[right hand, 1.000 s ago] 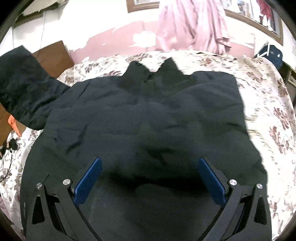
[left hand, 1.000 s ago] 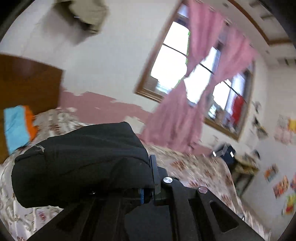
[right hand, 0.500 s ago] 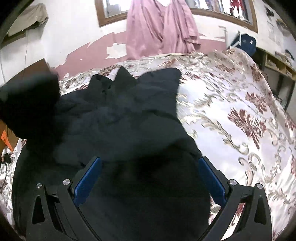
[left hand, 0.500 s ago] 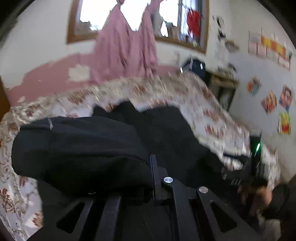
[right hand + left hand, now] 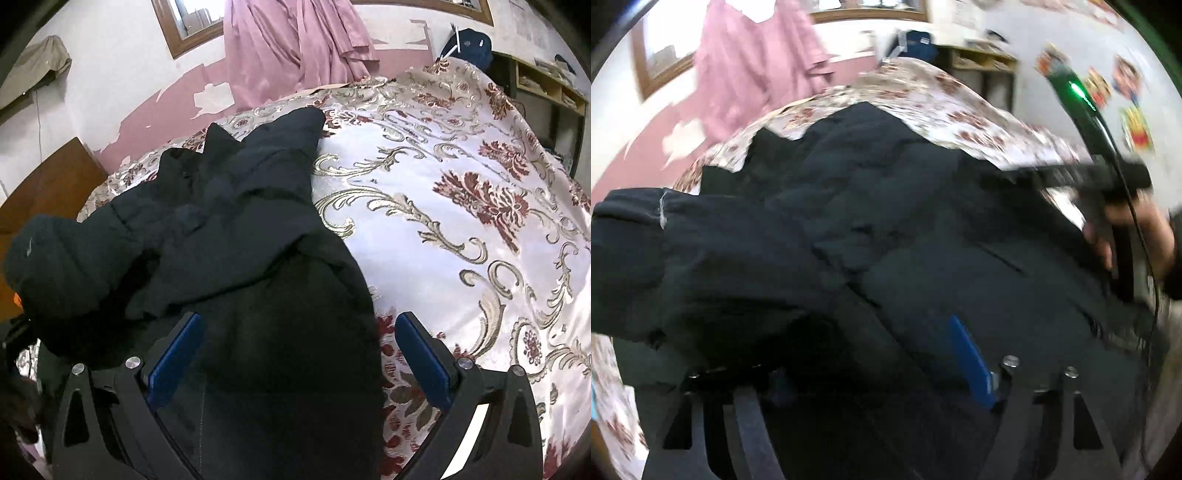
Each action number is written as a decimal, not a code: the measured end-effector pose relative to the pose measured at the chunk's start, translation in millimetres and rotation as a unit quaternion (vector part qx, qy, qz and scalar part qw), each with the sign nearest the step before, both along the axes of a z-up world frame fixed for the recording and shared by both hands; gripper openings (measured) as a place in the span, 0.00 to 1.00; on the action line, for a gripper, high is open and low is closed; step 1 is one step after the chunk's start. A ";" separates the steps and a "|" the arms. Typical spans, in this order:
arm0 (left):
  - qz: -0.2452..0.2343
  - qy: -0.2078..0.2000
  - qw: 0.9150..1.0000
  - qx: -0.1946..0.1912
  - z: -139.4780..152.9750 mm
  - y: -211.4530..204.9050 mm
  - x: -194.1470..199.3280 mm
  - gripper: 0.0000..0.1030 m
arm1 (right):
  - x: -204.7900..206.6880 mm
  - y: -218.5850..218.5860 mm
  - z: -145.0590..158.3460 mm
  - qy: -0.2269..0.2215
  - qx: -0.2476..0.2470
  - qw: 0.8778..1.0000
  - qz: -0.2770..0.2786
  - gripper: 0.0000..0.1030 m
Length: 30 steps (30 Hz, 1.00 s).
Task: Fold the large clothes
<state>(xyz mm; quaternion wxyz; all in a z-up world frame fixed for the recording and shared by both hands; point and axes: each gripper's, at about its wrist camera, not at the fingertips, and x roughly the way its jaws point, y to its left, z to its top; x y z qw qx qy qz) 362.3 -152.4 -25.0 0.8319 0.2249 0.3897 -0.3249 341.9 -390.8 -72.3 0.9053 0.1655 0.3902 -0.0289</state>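
Left hand-held gripper (image 5: pixel 879 354): one finger buried under black jacket (image 5: pixel 886 221) sleeve, grip unclear. Right hand-held gripper (image 5: pixel 299 354) gapes wide, holding nothing, over jacket bunched along bed's (image 5: pixel 461 221) left side.

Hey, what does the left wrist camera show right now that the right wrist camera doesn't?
Only the left wrist view shows the person's right hand gripping a handle, and colourful wall stickers. Only the right wrist view shows the right gripper open over the hem, a brown wooden headboard, and a wide bare stretch of floral satin bedspread. Both show the black padded jacket and pink curtains.
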 end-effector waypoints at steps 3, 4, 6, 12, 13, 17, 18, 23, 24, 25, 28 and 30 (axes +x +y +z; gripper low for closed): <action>-0.011 0.003 1.000 -0.001 1.7 4.2 -10.1 0.73 | -1.6 2.9 -1.2 -0.005 0.023 1.000 0.010 0.99; -0.011 0.003 1.000 -0.004 2.7 7.4 -13.3 0.73 | -2.7 3.1 -2.0 -0.007 0.036 0.999 0.015 0.99; -0.006 0.007 1.000 -0.018 6.2 17.1 -17.7 0.73 | -3.9 0.7 -3.2 -0.018 0.071 0.997 0.021 0.99; 0.062 0.026 0.995 -0.074 17.4 73.1 -17.1 0.77 | -18.1 -31.1 -10.7 -0.086 0.278 0.957 0.014 0.99; 0.081 0.029 0.993 -0.083 19.6 85.3 -16.4 0.77 | -20.8 -32.2 -10.1 -0.092 0.284 0.954 0.013 0.99; 0.163 0.010 0.982 -0.096 26.9 125.7 -15.2 0.79 | -34.2 -14.7 5.0 -0.101 0.220 0.970 0.031 0.99; 0.185 0.002 0.978 -0.094 27.7 134.4 -14.9 0.80 | -35.0 -6.3 7.9 -0.093 0.203 0.974 0.048 0.99; 0.256 -0.016 0.964 -0.070 25.1 164.2 -0.2 0.82 | -29.9 41.2 9.6 -0.012 0.125 0.985 0.122 0.99; 0.266 -0.015 0.962 -0.066 25.4 167.9 2.6 0.82 | -28.3 48.3 8.9 -0.006 0.124 0.984 0.127 0.98; 0.272 -0.015 0.960 -0.065 26.1 172.8 5.2 0.82 | -26.5 51.7 8.5 -0.001 0.123 0.984 0.125 0.94; 0.289 -0.024 0.956 -0.056 30.4 180.6 16.4 0.82 | -20.0 59.9 2.1 0.027 0.118 0.986 0.118 0.53; 0.287 -0.030 0.956 -0.047 36.1 182.8 25.3 0.82 | -19.0 56.7 -3.3 0.045 0.140 0.984 0.104 0.19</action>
